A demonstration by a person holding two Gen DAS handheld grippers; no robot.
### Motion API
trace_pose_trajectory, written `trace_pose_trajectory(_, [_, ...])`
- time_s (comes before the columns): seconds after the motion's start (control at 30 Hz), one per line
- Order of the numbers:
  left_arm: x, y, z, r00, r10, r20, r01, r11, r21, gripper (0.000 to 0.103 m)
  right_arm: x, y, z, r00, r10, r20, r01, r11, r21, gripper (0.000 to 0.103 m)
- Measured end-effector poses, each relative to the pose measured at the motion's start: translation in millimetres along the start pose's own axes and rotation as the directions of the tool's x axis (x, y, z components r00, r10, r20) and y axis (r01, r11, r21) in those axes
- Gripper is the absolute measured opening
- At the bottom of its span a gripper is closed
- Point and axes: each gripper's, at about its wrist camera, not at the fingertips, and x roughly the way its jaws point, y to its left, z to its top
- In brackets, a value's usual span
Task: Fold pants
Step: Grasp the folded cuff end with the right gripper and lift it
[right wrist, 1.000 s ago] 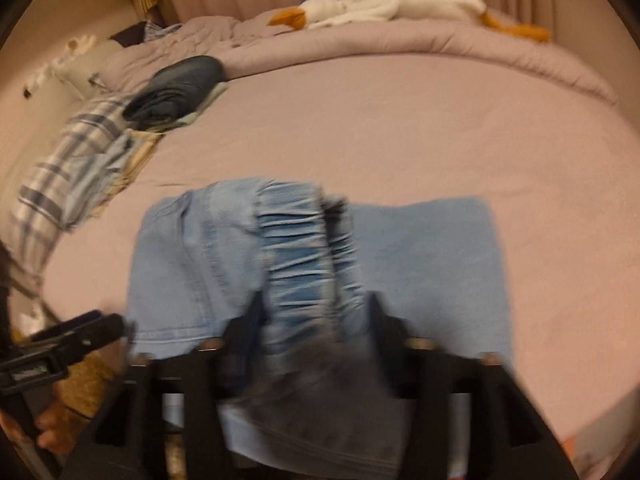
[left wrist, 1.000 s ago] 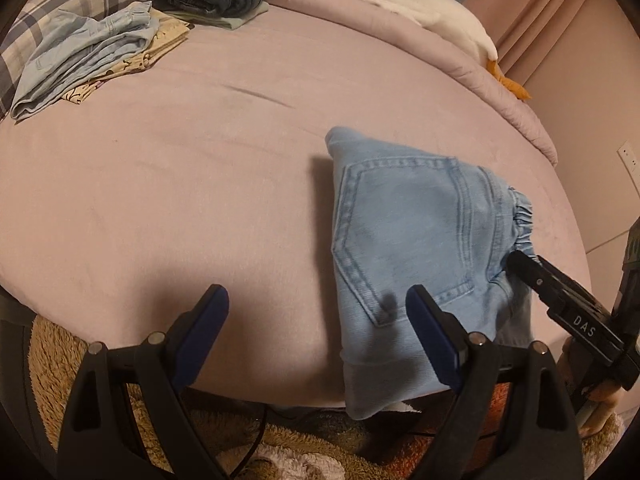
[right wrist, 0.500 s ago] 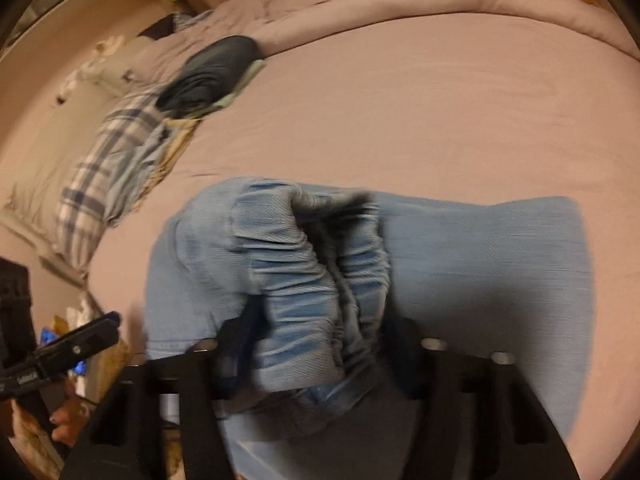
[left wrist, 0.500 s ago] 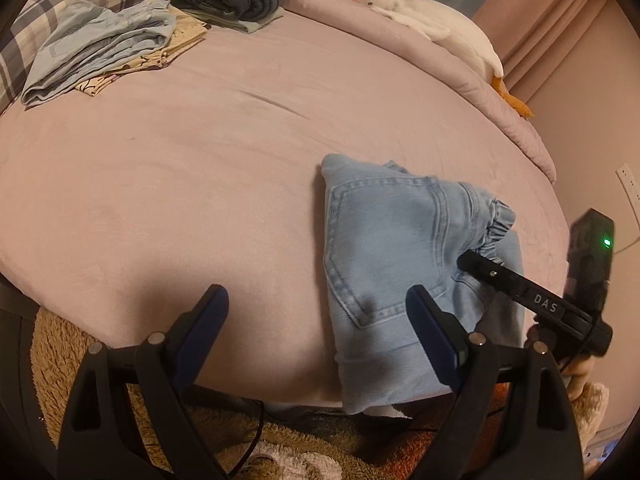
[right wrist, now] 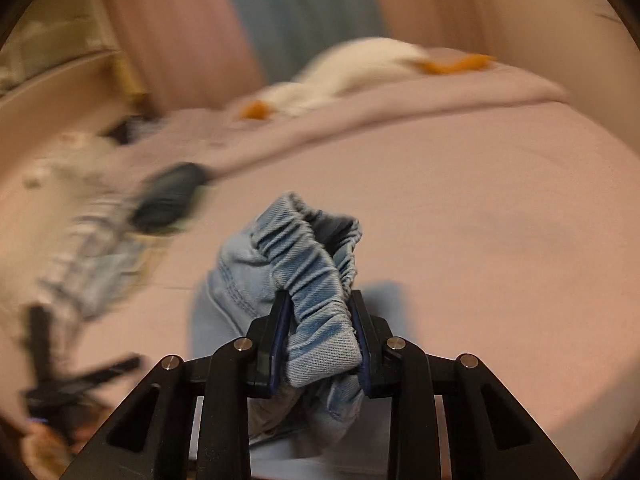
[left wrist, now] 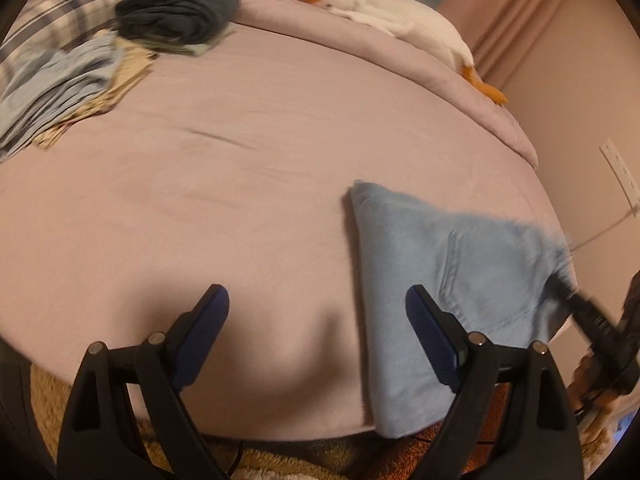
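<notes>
Light blue denim pants [left wrist: 460,272] lie folded at the near right edge of the pink bed [left wrist: 240,160], with a back pocket facing up. My right gripper [right wrist: 319,298] is closing its jaws on the gathered elastic waistband [right wrist: 316,264], and the pads press on it from both sides. The waistband end is lifted off the bed. In the left wrist view one of the right gripper's fingers [left wrist: 588,316] shows blurred at the pants' right corner. My left gripper [left wrist: 316,296] stands open above the bed, left of the pants, with nothing between its fingers.
A stack of folded clothes [left wrist: 60,80] and a dark rolled garment [left wrist: 176,12] lie at the far left by a plaid pillow [left wrist: 48,12]. A white goose plush [left wrist: 392,12] lies along the far edge. A brown rug [left wrist: 280,460] lies below the near edge.
The right gripper's jaws have closed on the waistband and raised it from the bed, so the pants' right end lifts. The left gripper has drifted a little and stays open.
</notes>
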Motion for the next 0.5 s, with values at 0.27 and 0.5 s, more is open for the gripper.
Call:
trace_pose_trajectory(0.27, [49, -24, 20, 0.996, -0.038, -0.078, 0.041, 0.998, 0.044, 0.067, 33, -23, -33, 0.990, -0.102, -0.100, 0.106, 0.994, 0.033, 0.030])
trace_pose_trajectory(0.5, [78, -22, 5, 0.984, -0.067, -0.165, 0.074, 0.996, 0.040, 0.069, 35, -23, -30, 0.987, -0.123, -0.103, 0.126, 0.992, 0.015, 0.030])
